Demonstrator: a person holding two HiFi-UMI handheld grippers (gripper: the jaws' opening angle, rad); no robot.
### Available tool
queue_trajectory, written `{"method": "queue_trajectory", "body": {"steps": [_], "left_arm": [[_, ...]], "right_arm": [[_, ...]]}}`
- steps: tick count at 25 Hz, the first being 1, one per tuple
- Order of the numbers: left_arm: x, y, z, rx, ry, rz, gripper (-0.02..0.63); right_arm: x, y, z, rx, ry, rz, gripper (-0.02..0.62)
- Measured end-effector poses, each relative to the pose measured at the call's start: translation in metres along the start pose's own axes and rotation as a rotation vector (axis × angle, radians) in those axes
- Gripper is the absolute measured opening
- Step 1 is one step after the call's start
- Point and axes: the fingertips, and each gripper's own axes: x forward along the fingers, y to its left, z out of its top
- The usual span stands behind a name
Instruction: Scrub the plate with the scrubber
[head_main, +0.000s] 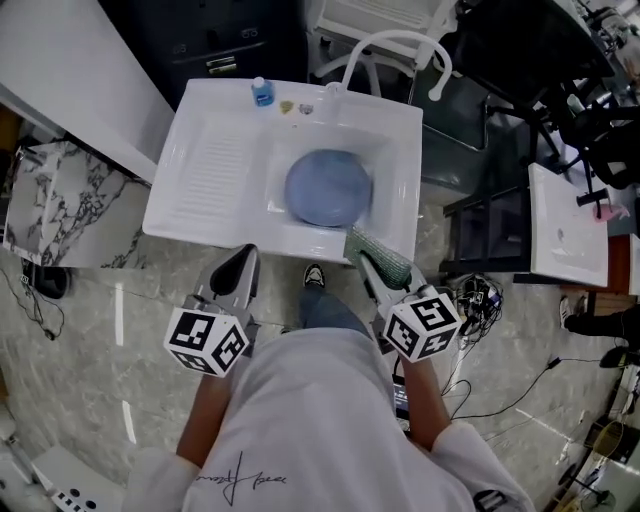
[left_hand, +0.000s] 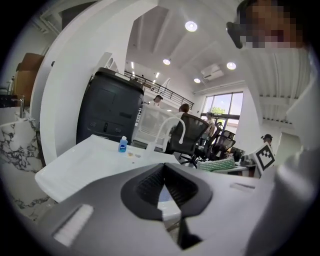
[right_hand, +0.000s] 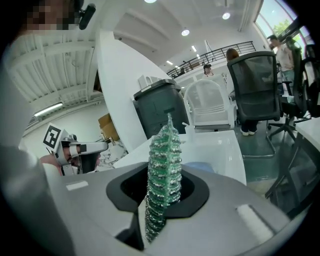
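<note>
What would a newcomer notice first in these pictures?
A blue plate lies in the white sink, centre of the head view. Just below it, the right gripper clamps a green scrubber at the sink's near edge; the left gripper beside it is shut and empty.

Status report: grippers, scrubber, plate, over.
Left gripper shut, empty, short of the sink. Right gripper shut on green scrubber, at the sink's front rim, not on the plate. Blue plate lies in the sink, nothing over it.
</note>
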Motion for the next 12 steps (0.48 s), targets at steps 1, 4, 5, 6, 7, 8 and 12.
{"method": "queue_trajectory", "body": {"steps": [1,4,5,6,7,8,12], "left_arm": [[0.012,0.001,0.005,0.000,0.001,0.000,0.055],[0.043,0.006,0.012,0.006,0.016,0.014,0.055],[0.052,0.008,0.011,0.009,0.025,0.019,0.055],[0.061,0.009,0.010,0.011,0.035,0.022,0.055],[0.070,0.009,0.008,0.011,0.044,0.025,0.055],[0.077,0.011,0.006,0.010,0.054,0.027,0.054],[0.098,0.017,0.003,0.004,0.088,0.046,0.055]], "right_arm": [[0.007,-0.010,0.004,0.011,0.009,-0.009,0.066],[0.024,-0.036,0.016,0.038,0.015,-0.015,0.063],[0.028,-0.043,0.020,0.038,0.017,-0.017,0.054],[0.032,-0.051,0.022,0.034,0.022,-0.020,0.054],[0.036,-0.058,0.024,0.027,0.032,-0.023,0.054],[0.040,-0.063,0.026,0.019,0.043,-0.022,0.052],[0.061,-0.066,0.035,-0.002,0.076,0.055,0.052]]}}
